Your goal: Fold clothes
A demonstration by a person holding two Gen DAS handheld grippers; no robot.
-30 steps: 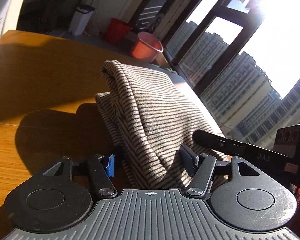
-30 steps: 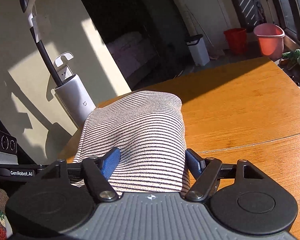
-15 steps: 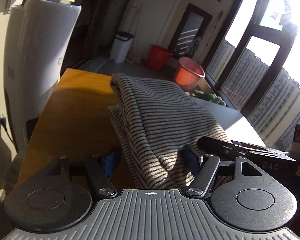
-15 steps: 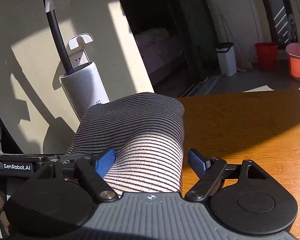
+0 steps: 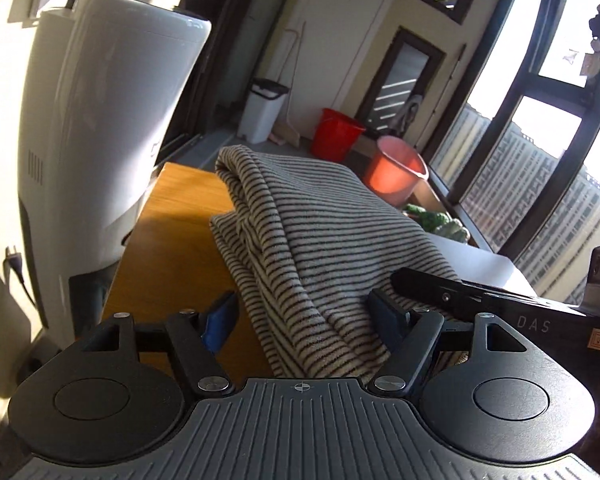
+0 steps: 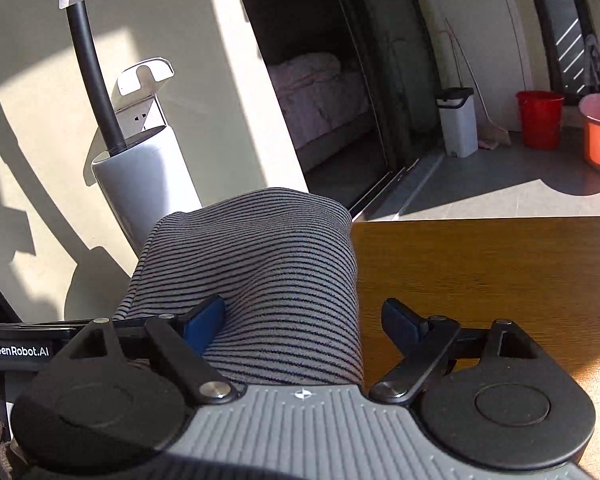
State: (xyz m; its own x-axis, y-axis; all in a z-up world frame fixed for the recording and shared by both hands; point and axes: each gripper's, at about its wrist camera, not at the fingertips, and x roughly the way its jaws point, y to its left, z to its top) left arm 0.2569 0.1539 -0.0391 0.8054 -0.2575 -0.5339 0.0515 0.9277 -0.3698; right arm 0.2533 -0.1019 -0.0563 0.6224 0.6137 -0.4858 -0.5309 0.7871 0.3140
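Note:
A folded beige garment with thin dark stripes (image 5: 316,248) lies across both grippers above the wooden table (image 5: 172,240). My left gripper (image 5: 304,316) has its jaws wide apart, with the folded bundle resting between the blue pads. My right gripper (image 6: 304,320) also stands wide, and the same garment (image 6: 256,272) drapes between its pads, nearer the left pad (image 6: 202,322). The other gripper's black body shows at the right of the left wrist view (image 5: 500,304) and at the left of the right wrist view (image 6: 16,344).
A white floor-cleaner dock (image 5: 100,152) with a black handle (image 6: 92,80) stands close beyond the table's edge. On the floor are a white bin (image 6: 458,124), a red bucket (image 5: 338,134) and a pink bucket (image 5: 396,172). Tall windows (image 5: 540,120) run along the right.
Both grippers have carried the folded garment left along the table toward its end. The white dock now looms close, and the table's far edge has come into view.

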